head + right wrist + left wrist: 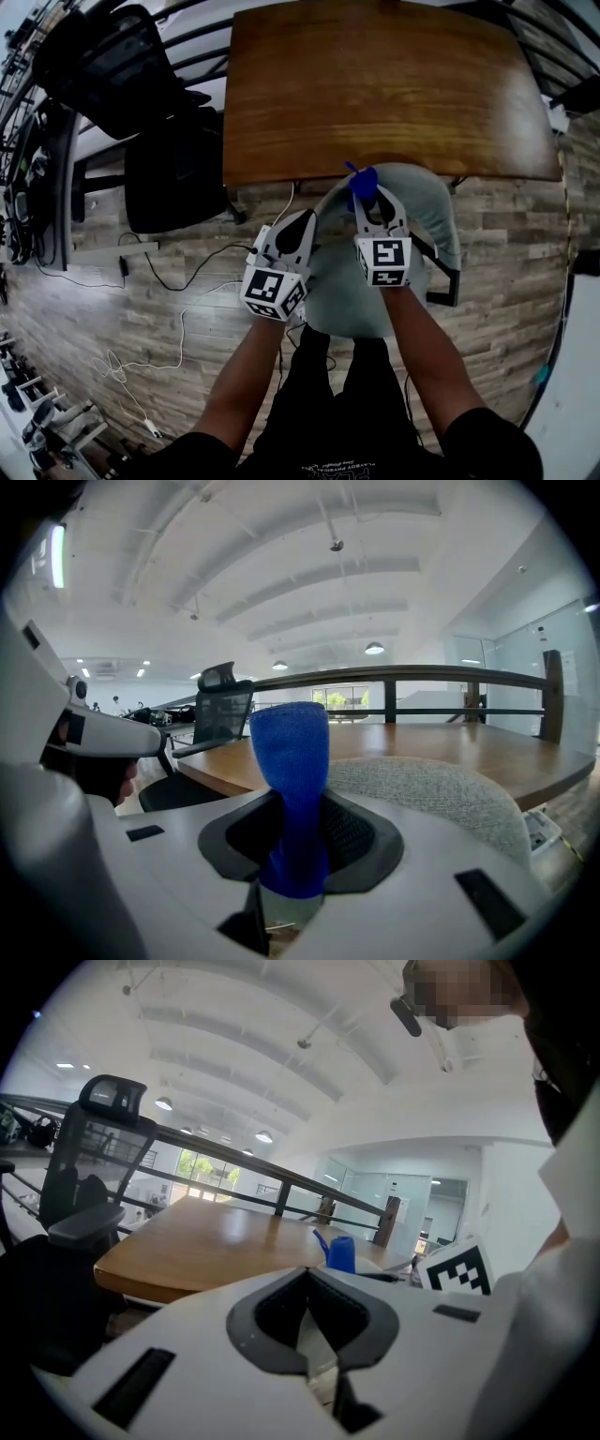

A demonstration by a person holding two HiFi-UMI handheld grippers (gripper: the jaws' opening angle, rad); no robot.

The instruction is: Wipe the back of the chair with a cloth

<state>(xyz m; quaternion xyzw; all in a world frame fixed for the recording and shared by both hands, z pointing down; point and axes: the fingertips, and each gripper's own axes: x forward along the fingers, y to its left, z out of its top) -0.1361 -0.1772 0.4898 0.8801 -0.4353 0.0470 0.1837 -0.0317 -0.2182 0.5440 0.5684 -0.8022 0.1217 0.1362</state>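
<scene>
Because it is doing the wiping, white right gripper [293,850]: you are pinching its jaws onto the lower end of the blue knitted cloth [291,761], so the free end is standing up ahead of them as a pad.
Cloth position: it is hovering at the top edge of the grey fabric chair back [441,799]; I cannot tell whether it is touching.
White left gripper [309,1330]: its jaws are meeting with nothing between them. You are carrying it just beside the chair back's left edge, probably to be clear of the cloth's path.
Chair: it is sitting tucked under the brown wooden table [375,84], so its back is facing you.
Stage: the wiping is looking barely begun.
</scene>
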